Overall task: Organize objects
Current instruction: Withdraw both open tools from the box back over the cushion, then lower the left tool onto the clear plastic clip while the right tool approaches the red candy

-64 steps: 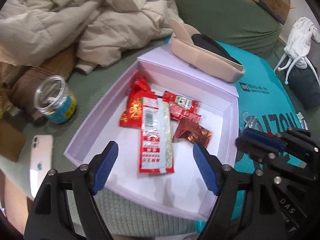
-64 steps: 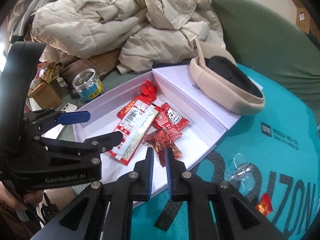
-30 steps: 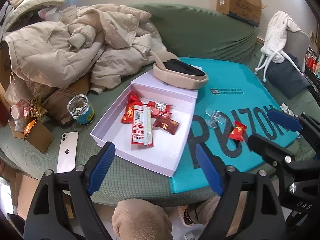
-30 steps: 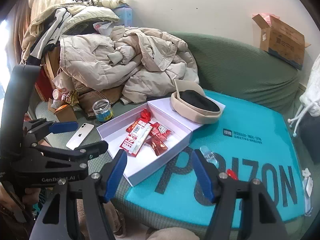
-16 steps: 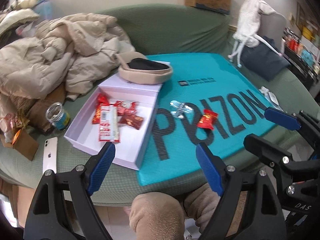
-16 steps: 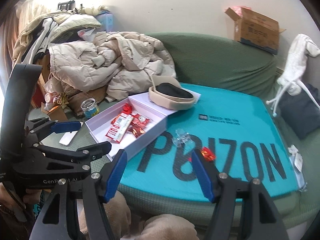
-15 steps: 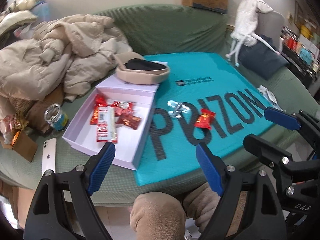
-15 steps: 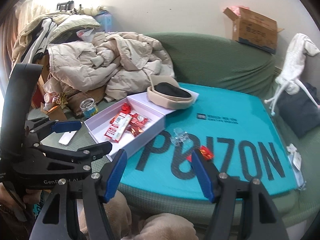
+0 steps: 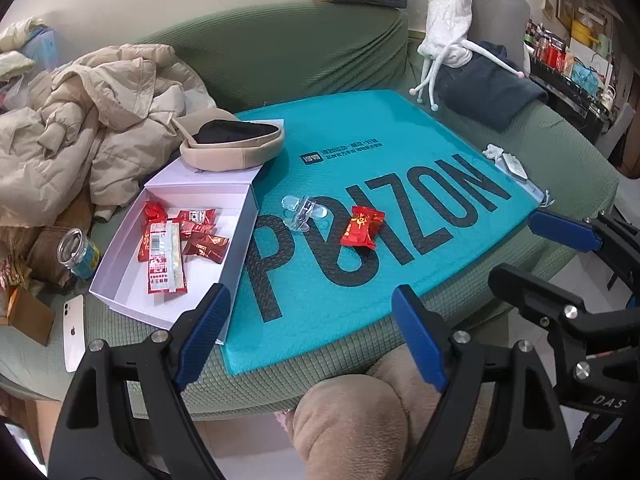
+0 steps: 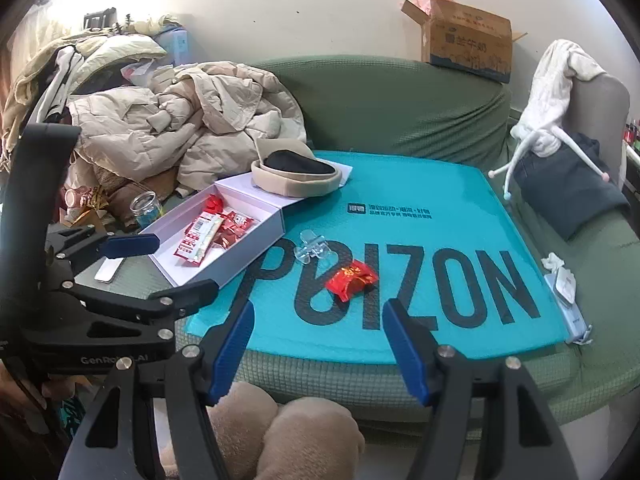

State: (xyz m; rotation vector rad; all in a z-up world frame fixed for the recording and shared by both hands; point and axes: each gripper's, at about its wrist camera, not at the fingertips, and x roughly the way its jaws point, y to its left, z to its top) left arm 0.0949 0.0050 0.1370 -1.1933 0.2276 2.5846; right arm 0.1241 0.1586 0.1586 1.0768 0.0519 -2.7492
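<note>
The red packet [image 9: 362, 227] lies loose on the teal mat [image 9: 400, 168], on the black lettering, with a clear clip [image 9: 304, 211] just to its left. It looks light and crinkly, a soft wrapper with a small lump inside; it should give under the pads and may slide on the smooth mat, so I would take it across the puffed middle rather than by the flat crimped ends. The clip looks stiff, slick and easy to lose sight of; a hold across its body seems best.

Left of both, the white box [image 9: 240, 248] sits open on the sofa [image 9: 280, 52] with several red packets already inside, a beige hat [image 9: 232, 152] resting on its far flap.

The left tool [image 9: 306, 320] and the right tool [image 10: 318, 338] are both spread wide and empty, held at the near edge of the sofa, well short of the packet.
</note>
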